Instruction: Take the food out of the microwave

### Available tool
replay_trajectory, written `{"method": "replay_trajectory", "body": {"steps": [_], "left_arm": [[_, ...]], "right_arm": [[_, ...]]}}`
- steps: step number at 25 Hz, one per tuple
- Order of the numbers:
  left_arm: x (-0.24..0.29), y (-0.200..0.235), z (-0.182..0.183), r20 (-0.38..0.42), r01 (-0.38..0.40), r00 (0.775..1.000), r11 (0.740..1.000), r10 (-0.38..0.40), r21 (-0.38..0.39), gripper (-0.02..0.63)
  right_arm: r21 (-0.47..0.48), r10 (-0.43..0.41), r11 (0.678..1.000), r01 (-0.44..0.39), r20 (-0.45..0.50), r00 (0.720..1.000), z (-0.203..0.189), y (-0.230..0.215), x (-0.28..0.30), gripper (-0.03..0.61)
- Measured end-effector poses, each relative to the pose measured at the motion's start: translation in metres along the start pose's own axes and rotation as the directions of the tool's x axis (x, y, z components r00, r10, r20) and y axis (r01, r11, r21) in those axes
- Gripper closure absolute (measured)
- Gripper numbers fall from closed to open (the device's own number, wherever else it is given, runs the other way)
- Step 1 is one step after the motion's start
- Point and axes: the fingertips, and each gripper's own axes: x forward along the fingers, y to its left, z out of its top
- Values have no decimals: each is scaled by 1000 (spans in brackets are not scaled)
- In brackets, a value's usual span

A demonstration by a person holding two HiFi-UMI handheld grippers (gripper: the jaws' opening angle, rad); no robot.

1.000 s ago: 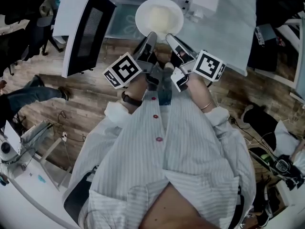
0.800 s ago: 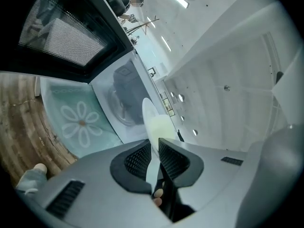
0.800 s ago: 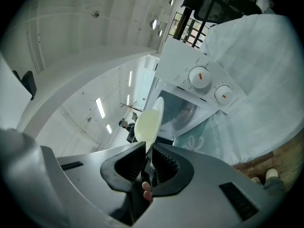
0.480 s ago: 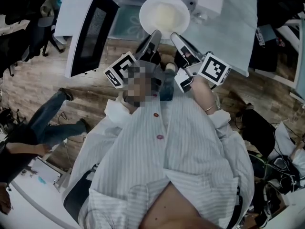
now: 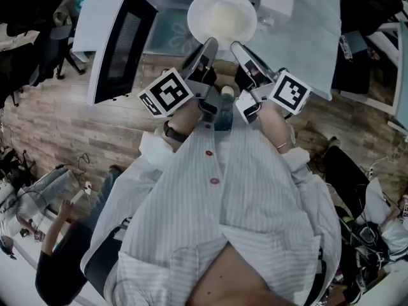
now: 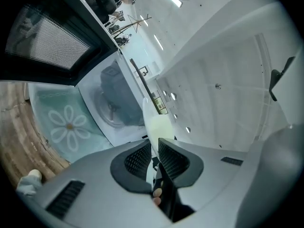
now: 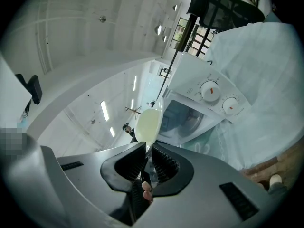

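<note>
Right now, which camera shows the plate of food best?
The head view: it sees the plate whole, from above. The left and right gripper views catch it only edge-on, as a pale sliver.

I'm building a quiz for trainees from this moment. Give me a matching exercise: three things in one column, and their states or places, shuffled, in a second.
1. white round plate of pale food
2. dark-windowed microwave door
3. teal daisy-print cloth

A. swung open
B. spread in front of the microwave
C. rim clamped by left gripper and right gripper

Pairs: 1-C, 2-A, 3-B.
</note>
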Motion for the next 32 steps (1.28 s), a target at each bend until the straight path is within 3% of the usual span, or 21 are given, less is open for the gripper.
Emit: {"method": "replay_trajectory", "body": {"steps": [32], "left_arm": [[1,-4,3,-24,35,999,999,-35,5,560]], "right_arm": [[-14,-9,1000,9,12,1000,3,2,-1,514]]}}
